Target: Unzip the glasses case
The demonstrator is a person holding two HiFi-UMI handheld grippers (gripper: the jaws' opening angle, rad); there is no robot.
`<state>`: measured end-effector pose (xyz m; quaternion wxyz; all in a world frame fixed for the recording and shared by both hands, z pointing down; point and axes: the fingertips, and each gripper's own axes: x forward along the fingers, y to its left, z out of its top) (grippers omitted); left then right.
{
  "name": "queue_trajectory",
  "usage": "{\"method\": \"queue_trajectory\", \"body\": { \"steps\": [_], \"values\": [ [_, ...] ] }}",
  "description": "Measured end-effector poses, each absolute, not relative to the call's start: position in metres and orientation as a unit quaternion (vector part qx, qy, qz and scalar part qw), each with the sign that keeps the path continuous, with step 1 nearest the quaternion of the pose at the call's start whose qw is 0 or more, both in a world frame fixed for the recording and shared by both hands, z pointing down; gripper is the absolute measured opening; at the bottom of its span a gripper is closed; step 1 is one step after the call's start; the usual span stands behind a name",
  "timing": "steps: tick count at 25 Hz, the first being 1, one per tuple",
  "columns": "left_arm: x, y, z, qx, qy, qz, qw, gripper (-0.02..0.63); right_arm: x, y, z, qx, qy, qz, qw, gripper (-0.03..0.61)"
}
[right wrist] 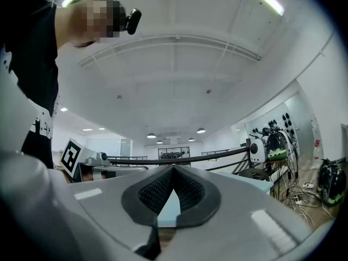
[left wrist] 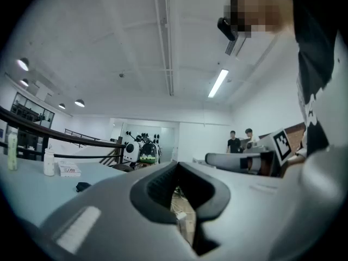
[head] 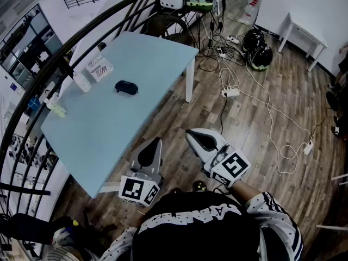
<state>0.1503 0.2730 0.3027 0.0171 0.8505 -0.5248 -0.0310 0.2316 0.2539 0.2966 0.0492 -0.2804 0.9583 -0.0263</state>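
Glasses case, dark and oval, lies on smooth pale-blue rectangular table.

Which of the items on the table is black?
The glasses case, the flat oval one; the bottle and box to its left are white.

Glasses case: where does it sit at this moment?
In the head view's upper left, the glasses case lies on the light blue table, just right of the white box and the white bottle.
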Motion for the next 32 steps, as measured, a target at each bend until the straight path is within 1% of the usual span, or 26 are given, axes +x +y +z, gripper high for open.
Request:
{"method": "queue_trajectory", "body": {
  "steps": [10,18,23,32],
  "values": [
    [0.147,0.273,0.303,0.852,-0.521,-0.033,0.018,0.000,0.232,0.253,0.295,-0.288,0.955,-0.035,0.057,0.000],
    [0.138,0.275,0.299,0.860,-0.509,-0.027,0.001,0.000,0.227,0.252,0.293,-0.299,0.951,-0.045,0.066,0.000],
    [0.127,0.274,0.300,0.862,-0.507,-0.019,-0.009,0.000,0.217,0.252,0.294,-0.308,0.948,-0.048,0.068,0.000],
    [0.098,0.277,0.301,0.867,-0.497,-0.025,-0.005,0.000,0.190,0.260,0.290,-0.319,0.945,-0.039,0.063,0.000]
  ]
}}
